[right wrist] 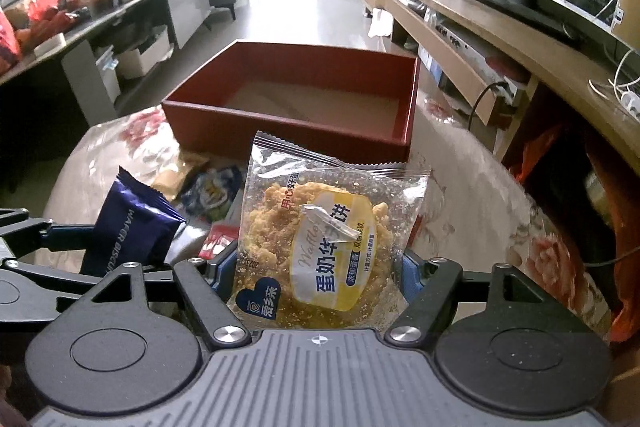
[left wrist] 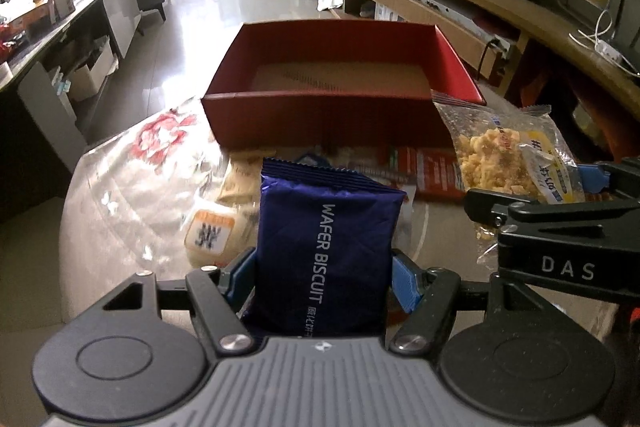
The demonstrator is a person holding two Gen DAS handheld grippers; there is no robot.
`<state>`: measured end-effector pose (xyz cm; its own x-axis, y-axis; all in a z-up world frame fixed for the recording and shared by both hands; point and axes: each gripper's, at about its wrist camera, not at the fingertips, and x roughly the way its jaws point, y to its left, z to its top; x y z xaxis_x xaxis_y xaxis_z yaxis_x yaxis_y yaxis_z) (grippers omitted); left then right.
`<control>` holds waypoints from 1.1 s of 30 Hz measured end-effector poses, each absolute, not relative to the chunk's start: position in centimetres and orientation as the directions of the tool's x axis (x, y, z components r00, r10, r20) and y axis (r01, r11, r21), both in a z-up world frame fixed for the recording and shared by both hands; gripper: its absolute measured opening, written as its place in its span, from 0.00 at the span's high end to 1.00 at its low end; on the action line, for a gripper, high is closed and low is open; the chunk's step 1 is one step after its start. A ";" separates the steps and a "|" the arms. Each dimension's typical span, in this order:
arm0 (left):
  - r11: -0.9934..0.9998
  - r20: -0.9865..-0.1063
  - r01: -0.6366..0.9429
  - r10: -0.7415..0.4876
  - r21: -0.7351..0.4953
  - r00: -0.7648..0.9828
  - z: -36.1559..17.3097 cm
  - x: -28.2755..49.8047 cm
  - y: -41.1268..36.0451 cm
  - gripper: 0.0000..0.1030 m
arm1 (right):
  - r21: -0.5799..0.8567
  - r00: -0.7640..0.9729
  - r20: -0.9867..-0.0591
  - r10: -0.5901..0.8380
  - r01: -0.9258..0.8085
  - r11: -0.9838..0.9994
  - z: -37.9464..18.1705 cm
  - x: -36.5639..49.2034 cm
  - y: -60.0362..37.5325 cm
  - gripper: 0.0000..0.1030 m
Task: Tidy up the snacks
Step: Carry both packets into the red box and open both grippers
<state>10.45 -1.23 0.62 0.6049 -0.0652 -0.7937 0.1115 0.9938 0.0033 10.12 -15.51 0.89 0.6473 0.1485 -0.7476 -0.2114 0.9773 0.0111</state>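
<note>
My left gripper point(left wrist: 322, 277) is shut on a dark blue wafer biscuit packet point(left wrist: 324, 243), held upright above the table. My right gripper point(right wrist: 316, 273) is shut on a clear packet of yellow waffle point(right wrist: 320, 239), also raised. Each shows in the other's view: the waffle packet point(left wrist: 504, 163) at the right of the left wrist view, the blue packet point(right wrist: 132, 223) at the left of the right wrist view. An open red box point(left wrist: 332, 107) point(right wrist: 296, 131) stands just beyond both, its brown floor bare.
Several loose snack packets point(left wrist: 224, 223) point(right wrist: 208, 191) lie on the flowered tablecloth point(left wrist: 132, 163) between me and the box. A wooden TV bench point(right wrist: 500, 39) runs along the right. A dark side table point(left wrist: 48, 27) with clutter stands at the left.
</note>
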 end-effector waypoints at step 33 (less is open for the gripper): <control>0.999 -0.730 -0.029 0.037 0.023 0.682 1.4 30.3 -1.4 0.30 | -0.016 0.685 -0.719 0.117 -0.185 0.983 0.4 26.1 -16.1 0.23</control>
<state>30.33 -1.39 1.39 0.6824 0.0368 -0.7301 -0.0295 0.9993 0.0228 26.08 -16.14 0.36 0.6847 0.1173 -0.7193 -0.1854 0.9825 -0.0162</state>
